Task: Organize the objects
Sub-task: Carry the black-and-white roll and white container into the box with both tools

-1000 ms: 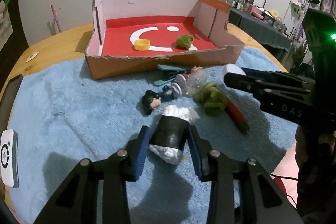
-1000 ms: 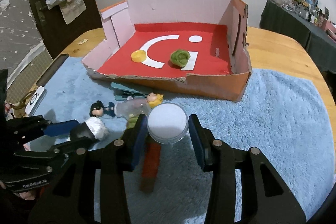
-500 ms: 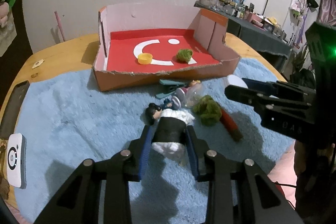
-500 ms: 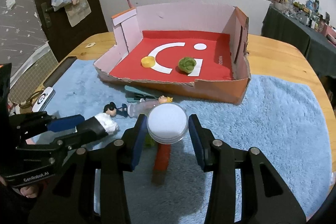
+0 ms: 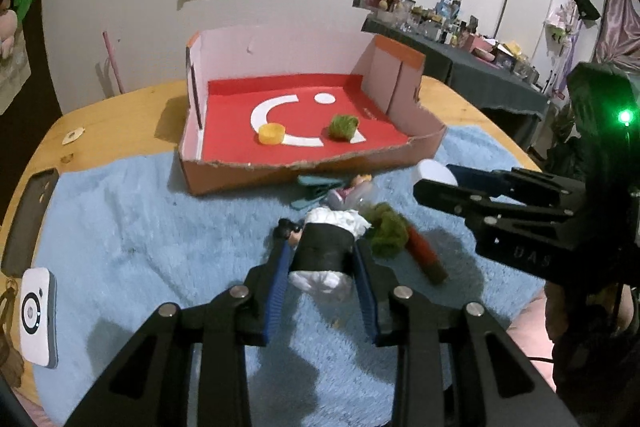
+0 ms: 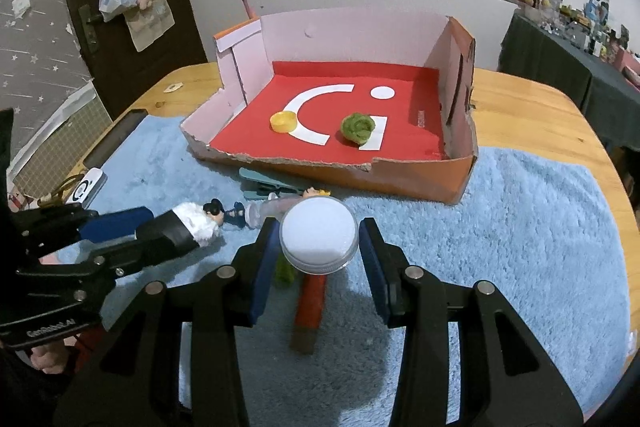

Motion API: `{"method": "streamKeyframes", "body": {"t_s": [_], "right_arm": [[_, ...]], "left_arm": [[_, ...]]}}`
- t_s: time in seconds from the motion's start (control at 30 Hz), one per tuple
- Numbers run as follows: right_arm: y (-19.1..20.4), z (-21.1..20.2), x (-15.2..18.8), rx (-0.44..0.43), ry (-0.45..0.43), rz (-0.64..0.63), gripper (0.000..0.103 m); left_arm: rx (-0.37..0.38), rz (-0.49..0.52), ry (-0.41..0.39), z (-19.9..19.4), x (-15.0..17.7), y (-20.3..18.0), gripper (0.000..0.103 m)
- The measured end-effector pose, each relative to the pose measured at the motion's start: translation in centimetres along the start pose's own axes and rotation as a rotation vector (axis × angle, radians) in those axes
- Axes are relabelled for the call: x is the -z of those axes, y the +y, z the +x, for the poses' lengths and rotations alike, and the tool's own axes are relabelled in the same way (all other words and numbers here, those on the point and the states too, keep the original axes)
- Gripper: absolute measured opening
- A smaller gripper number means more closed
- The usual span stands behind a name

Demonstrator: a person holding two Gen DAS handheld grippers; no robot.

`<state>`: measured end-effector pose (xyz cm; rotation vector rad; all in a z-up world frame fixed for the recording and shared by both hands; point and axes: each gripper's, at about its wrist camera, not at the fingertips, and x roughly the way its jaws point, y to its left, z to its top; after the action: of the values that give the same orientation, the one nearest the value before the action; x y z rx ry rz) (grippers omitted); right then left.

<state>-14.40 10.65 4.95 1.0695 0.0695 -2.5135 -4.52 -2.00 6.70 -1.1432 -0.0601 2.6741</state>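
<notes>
**With both grippers loaded, the box lies straight ahead of the jaws**

While each tool carries its own piece, what matters is the path forward: the torn cardboard box (image 6: 456,183) with the red floor sits beyond both sets of fingertips, its low ragged front wall facing them, with a strip of blue rug (image 6: 520,227) and a few loose toys between.

The left gripper (image 5: 322,255) pinches a black roll with white wrapping (image 5: 324,251) bunched at both ends. Its long axis runs along the fingers, one white end pointing toward the box, the other back toward the hand. It looks soft and crinkly at the ends and firm in the middle.

The right gripper (image 6: 318,247) has its jaws closed on a round white-topped lid or jar (image 6: 319,239), the flat face tipped up toward the camera. It looks rigid and smooth, with a ridged rim.

Neither gripper looks clearly closer to the box; I cannot tell which would reach it first. Inside the box already are a yellow cap (image 6: 284,121) and a green fuzzy ball (image 6: 358,125), so free floor remains toward the right wall and the near left corner.

Below the jaws on the rug lie a teal clip (image 6: 260,183), small dolls (image 6: 224,213), a green tuft (image 5: 386,233) and a red stick (image 6: 310,301), not yet picked up.
</notes>
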Motion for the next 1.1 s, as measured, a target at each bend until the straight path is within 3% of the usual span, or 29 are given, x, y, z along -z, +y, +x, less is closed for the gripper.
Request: {"method": "streamKeyframes", "body": {"t_s": [0.5,1.1], "right_arm": [[-0.2,-0.5,-1.8,0.001,-0.015,-0.012,0.039],[-1.0,0.9,-5.6,0.004,-0.005,-0.033,0.039]], "left_arm": [[-0.009,-0.007,-0.049,0.8,-3.9,0.6,0.034],[0.003,-0.017,-0.030,3.5,-8.1,1.5,0.034]]}}
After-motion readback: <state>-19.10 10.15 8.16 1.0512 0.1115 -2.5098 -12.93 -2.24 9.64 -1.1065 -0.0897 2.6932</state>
